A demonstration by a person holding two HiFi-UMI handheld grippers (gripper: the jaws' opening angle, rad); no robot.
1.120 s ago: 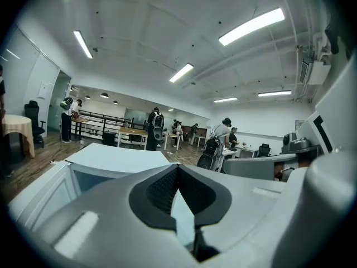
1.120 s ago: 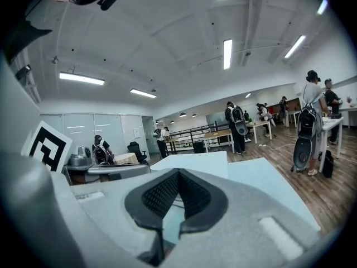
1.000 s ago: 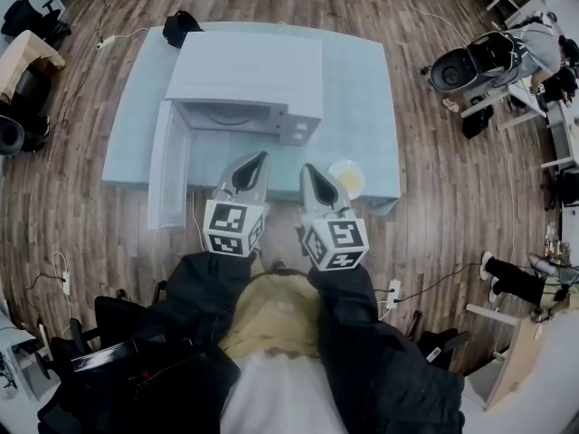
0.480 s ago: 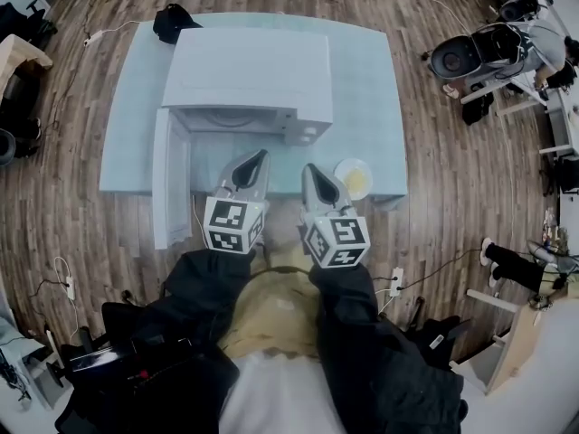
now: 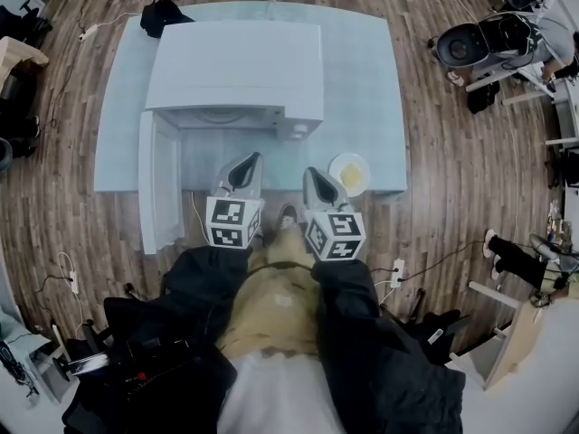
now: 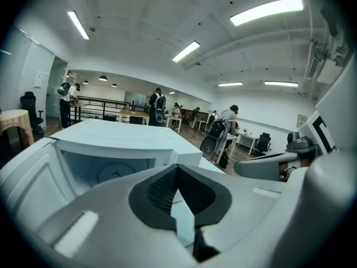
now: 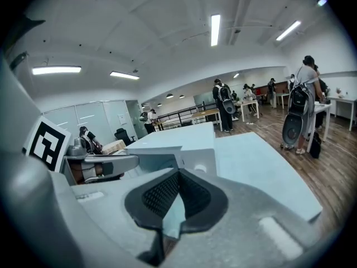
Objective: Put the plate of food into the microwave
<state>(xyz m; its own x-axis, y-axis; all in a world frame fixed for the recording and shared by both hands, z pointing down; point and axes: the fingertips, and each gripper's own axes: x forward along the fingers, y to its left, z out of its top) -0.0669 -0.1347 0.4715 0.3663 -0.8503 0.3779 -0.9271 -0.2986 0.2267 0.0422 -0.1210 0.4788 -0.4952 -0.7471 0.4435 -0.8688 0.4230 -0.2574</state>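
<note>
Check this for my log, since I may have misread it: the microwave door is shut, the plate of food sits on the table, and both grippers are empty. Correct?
Not quite: the microwave door stands open, swung out to the left, as the head view shows. The plate of food does sit on the table, and the left gripper and right gripper are both empty.

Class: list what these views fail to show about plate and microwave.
The food on the plate: head view, too small; only yellow shows.
The plate: in neither gripper view.
Inside the microwave: head view, its own top covers it; left gripper view, the left gripper blocks the floor.
</note>
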